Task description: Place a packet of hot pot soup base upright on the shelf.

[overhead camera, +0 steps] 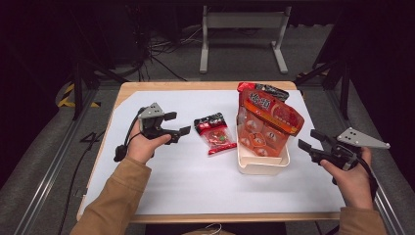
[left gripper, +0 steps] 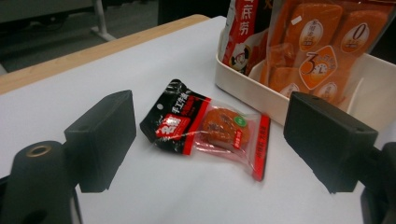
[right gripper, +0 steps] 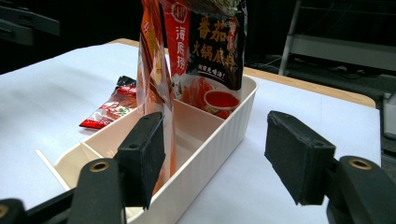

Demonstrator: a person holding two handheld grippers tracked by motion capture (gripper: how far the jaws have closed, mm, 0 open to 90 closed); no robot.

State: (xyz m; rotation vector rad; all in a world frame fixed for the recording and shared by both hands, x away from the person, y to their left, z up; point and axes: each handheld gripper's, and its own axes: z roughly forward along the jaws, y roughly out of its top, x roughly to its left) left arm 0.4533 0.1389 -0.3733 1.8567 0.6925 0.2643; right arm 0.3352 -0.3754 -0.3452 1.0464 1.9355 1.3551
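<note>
The left gripper (overhead camera: 177,124) hovers w/ jaws apart, nothing between them, aimed at the small sauce packet (overhead camera: 215,133) lying flat on the white mat (overhead camera: 195,181), at 3 o'clock from it. The right gripper (overhead camera: 310,139), also released, faces the cream bin (overhead camera: 262,165) at 9 o'clock, likely to steady it (two bags stand upright inside).

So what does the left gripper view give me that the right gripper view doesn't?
Left gripper view: the small red-and-black packet whole, flat on the white table cover, framed between the left gripper's open jaws. Right gripper view: inside the cream bin, with the orange pouch and the dark tomato-soup pouch standing upright, and the right gripper open beside the bin's wall. Both: the bin, the pouches, the packet and the cover.
</note>
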